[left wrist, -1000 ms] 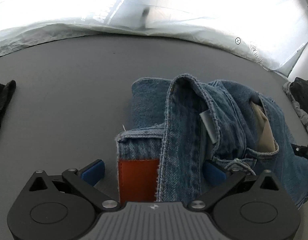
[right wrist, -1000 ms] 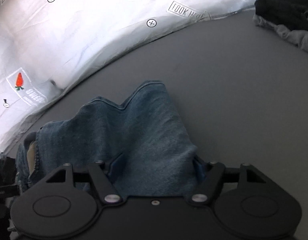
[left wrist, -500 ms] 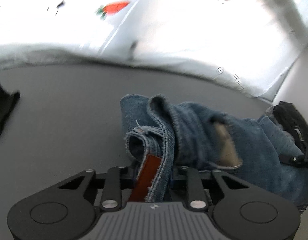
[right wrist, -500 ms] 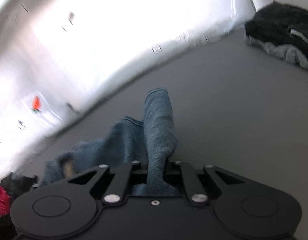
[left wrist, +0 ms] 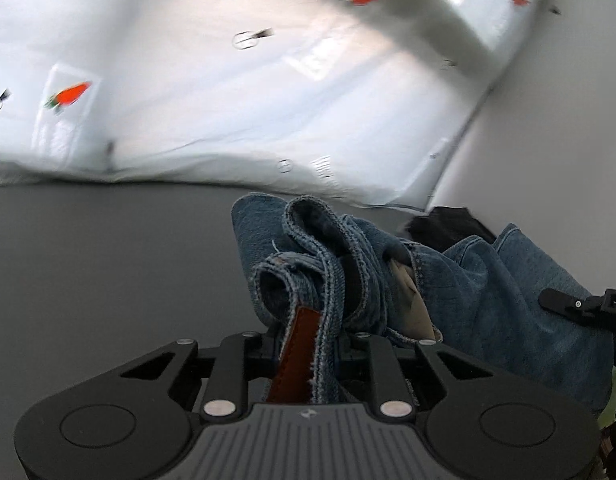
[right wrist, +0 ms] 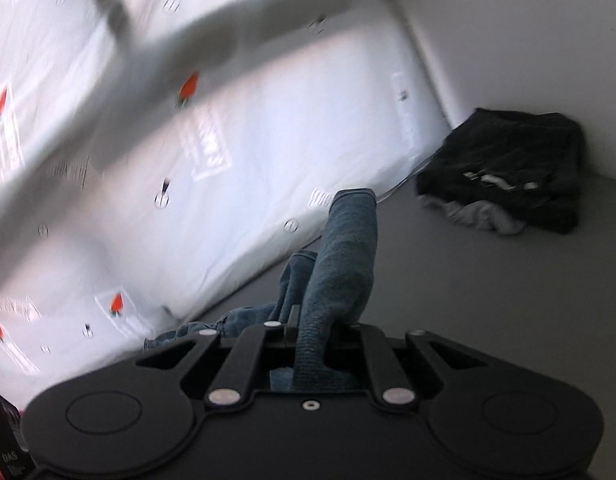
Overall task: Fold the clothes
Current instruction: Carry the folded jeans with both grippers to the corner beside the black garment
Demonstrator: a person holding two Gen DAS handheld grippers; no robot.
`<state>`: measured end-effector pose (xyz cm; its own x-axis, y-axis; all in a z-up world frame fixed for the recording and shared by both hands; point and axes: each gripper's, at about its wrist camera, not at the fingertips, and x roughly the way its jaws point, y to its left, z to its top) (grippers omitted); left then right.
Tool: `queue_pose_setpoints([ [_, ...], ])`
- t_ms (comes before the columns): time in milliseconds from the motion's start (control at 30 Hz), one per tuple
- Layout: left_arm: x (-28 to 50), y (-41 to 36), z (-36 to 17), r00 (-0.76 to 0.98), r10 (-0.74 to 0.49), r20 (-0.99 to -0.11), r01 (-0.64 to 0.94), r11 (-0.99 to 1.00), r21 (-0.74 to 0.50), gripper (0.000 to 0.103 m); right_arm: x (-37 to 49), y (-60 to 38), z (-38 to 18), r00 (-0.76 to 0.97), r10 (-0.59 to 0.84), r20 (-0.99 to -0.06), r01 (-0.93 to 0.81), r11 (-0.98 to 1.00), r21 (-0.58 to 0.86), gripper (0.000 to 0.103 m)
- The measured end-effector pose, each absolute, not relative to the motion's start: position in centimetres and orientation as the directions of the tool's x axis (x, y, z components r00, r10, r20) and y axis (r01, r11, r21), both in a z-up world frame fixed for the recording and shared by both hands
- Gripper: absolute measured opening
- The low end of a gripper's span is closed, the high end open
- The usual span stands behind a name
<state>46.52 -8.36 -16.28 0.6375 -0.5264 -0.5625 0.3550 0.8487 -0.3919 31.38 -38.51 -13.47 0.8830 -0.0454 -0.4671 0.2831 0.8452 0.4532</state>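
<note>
Now one pair of jeans (left wrist: pixel 488 280), two tongs, left (left wrist: pixel 308 344) and right (right wrist: pixel 316 344), each clamped on denim.

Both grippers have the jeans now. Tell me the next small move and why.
Probably draw the two grippers apart to pull the denim taut. The left gripper is shut on the jeans at the waistband by the brown patch, and the right gripper pinches another fold, but the cloth between hangs bunched.

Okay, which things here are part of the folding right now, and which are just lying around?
In use:
- jeans
- left gripper, clamped on them
- right gripper, clamped on them

Lying about:
- dark clothes pile
- white printed sheet
</note>
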Motion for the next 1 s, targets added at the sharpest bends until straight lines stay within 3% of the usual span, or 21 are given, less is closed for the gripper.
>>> queue_pose_setpoints([
  [200,43.9,-16.4,-13.7,0.617,-0.586,-0.525,0.39,0.807,-0.443,0.022,25.9,-46.4,-10.9,0.902,-0.033,-0.431,0.282,0.801,0.529,0.009],
  [367,43.1,-24.0,-12.6,0.583,-0.65,-0.488,0.449,0.758,-0.473,0.022,23.1,-51.4,-8.2,0.905,-0.058,-0.42,0.275,0.836,0.475,0.009],
  [800,45.7,-35.6,-7.1,0.503,-0.712,-0.491,0.582,0.698,-0.417,0.022,20.3,-60.8,-6.4,0.962,-0.088,-0.258,0.265,0.524,0.81,0.009],
  [1000,49.2,-39.1,-3.6,0.476,-0.72,-0.505,0.631,0.679,-0.375,0.022,22.0,-62.2,-4.9,0.968,-0.142,-0.208,0.251,0.476,0.843,0.009],
])
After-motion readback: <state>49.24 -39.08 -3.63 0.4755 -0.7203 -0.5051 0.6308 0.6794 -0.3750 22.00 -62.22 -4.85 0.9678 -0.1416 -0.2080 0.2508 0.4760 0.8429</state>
